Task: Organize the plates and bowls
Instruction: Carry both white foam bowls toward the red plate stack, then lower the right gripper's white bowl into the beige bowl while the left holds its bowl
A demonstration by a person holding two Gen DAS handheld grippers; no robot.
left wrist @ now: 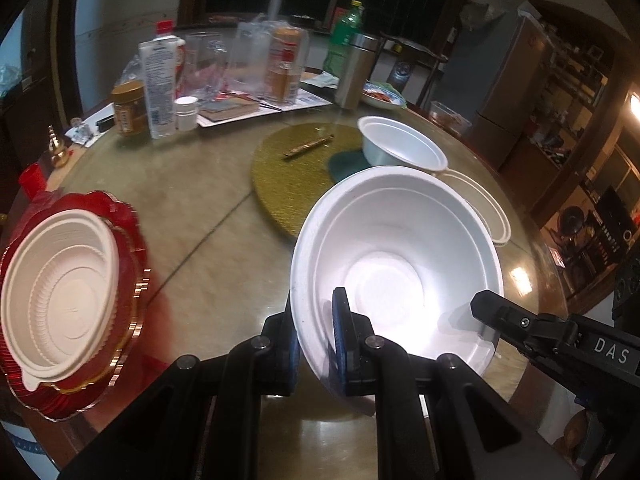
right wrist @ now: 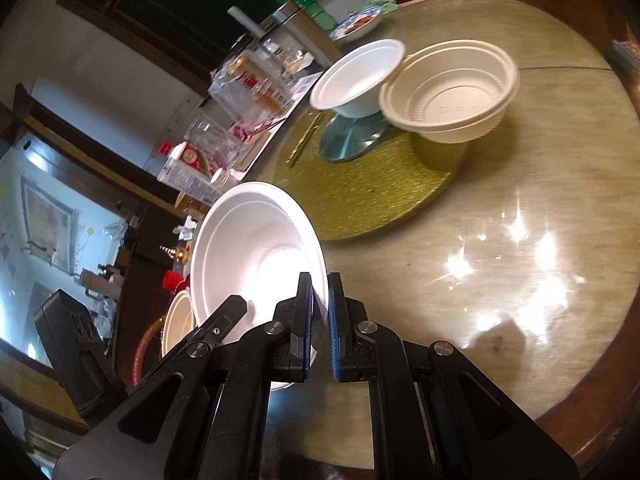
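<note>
Over the round table (left wrist: pixel 192 200) you've got one white foam bowl (left wrist: pixel 396 256) pinched from both sides. Your left gripper (left wrist: pixel 316 320) is clamped on the near-left part of the rim, one pad inside, one outside. Your right gripper (right wrist: pixel 319 308) is pinching the opposite rim w/ jaws nearly pressed together; from the left cam it pokes in at the bowl's right edge. Bowl's tilted, its opening facing you, held above the tabletop, nr the gold placemat (left wrist: pixel 288 184).

Other stuff: a 2nd white foam bowl (right wrist: pixel 356 76) sits further back on the mat, on a shiny teal disc (right wrist: pixel 352 136), and a cream ribbed bowl (right wrist: pixel 452 92) is right beside it, rims touching or overlapping, can't tell which. On the left side of the table, a stack of cream bowls (left wrist: pixel 60 296) sits in a red scalloped tray (left wrist: pixel 128 248). Back of the table is clutter: a green bottle (left wrist: pixel 344 36), a steel flask (left wrist: pixel 358 68), clear cups, a jar etc. Gold stick thing (left wrist: pixel 308 146) lies on the mat.
</note>
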